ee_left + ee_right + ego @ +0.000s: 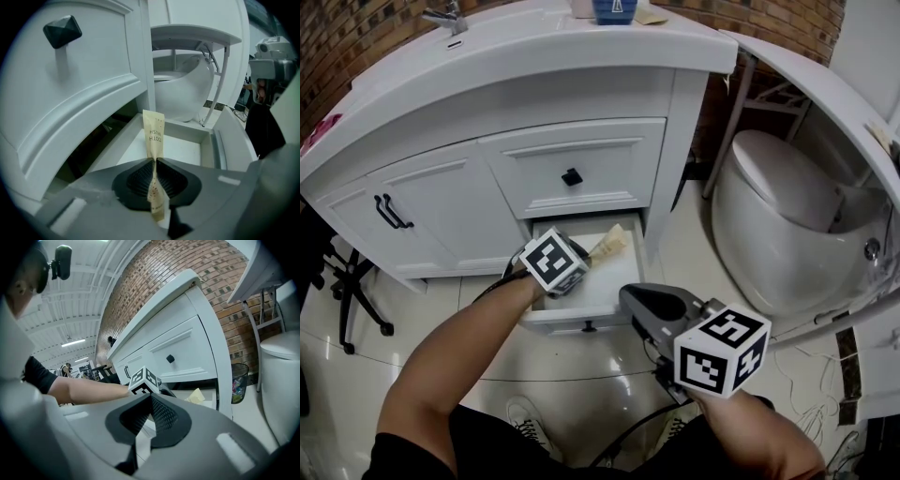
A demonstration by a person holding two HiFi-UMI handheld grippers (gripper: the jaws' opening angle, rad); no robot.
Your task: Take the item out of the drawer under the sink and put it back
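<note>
Above the drawer point(581, 315), the packet point(153, 133) apparently points rearward.

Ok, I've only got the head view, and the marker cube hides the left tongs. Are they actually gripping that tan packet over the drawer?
Observer: Yes. The left gripper view shows the left tongs pinched shut on the tan packet, with its upper part sticking out past the tips.
Operator: Any print on it?
Observer: Yes, upside down in that view. The word TOOTH is readable.
Operator: And the right tongs?
Observer: The right gripper view shows the right tongs closed, with nothing between them.
</note>
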